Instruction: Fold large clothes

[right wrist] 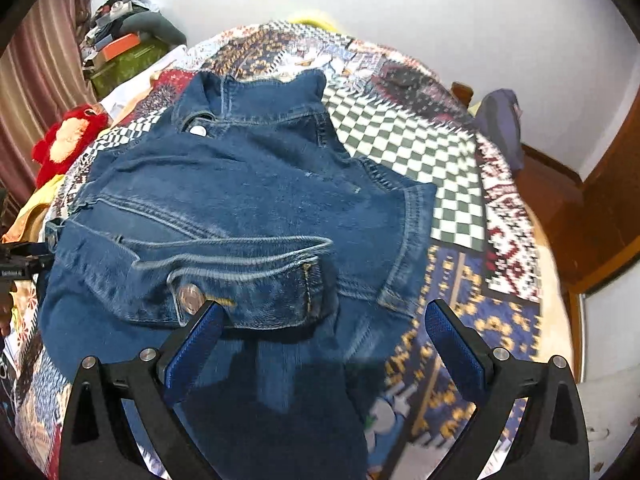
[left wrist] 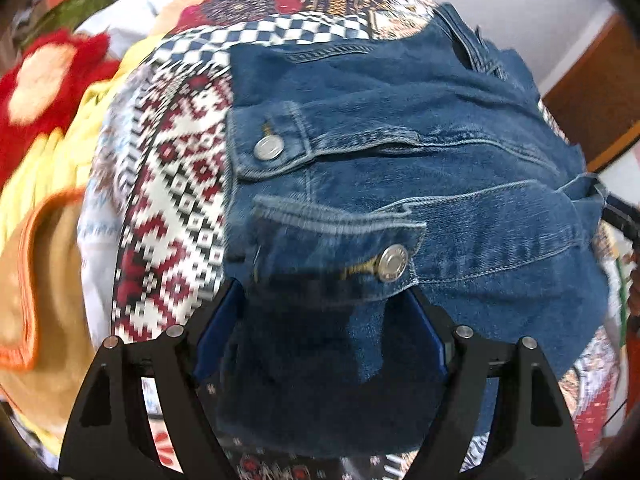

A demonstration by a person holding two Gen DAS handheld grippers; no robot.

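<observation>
my left claw (left wrist: 320,340) is grasping a bunch of denim: the cloth of the denim jacket (left wrist: 400,160) fills the space between the two blue pads (left wrist: 212,336) and hangs down in front of the camera, a bit blurred. in this left wrist view the jacket lies on a patterned bedcover (left wrist: 176,184) with red, white and black figures and a strip of blue and white checks. to the left of the cover are a yellow cloth (left wrist: 52,160), a red fluffy thing (left wrist: 44,80) and an orange-edged beige cloth (left wrist: 44,280). a wooden piece (left wrist: 596,96) is at the right edge, against the white wall.

in the right wrist view my right claw (right wrist: 324,340) is released, its blue pads (right wrist: 452,344) standing wide apart. the left pad is just in front of the folded sleeve cuff (right wrist: 248,284) with its metal button (right wrist: 190,298); i cannot tell if it touches the cuff. the right pad is over the bare bedcover (right wrist: 404,148). the jacket (right wrist: 248,184) is spread on the bed with the collar at the far end, and one sleeve is laid across the near part. it is dark blue, with lighter seams and some wrinkles. far left there are a curtain (right wrist: 44,76), a pile of boxes and things (right wrist: 124,40) and the red fluffy thing (right wrist: 68,136). at the right are a dark blue garment (right wrist: 500,120) and a wooden bed frame (right wrist: 560,200).
</observation>
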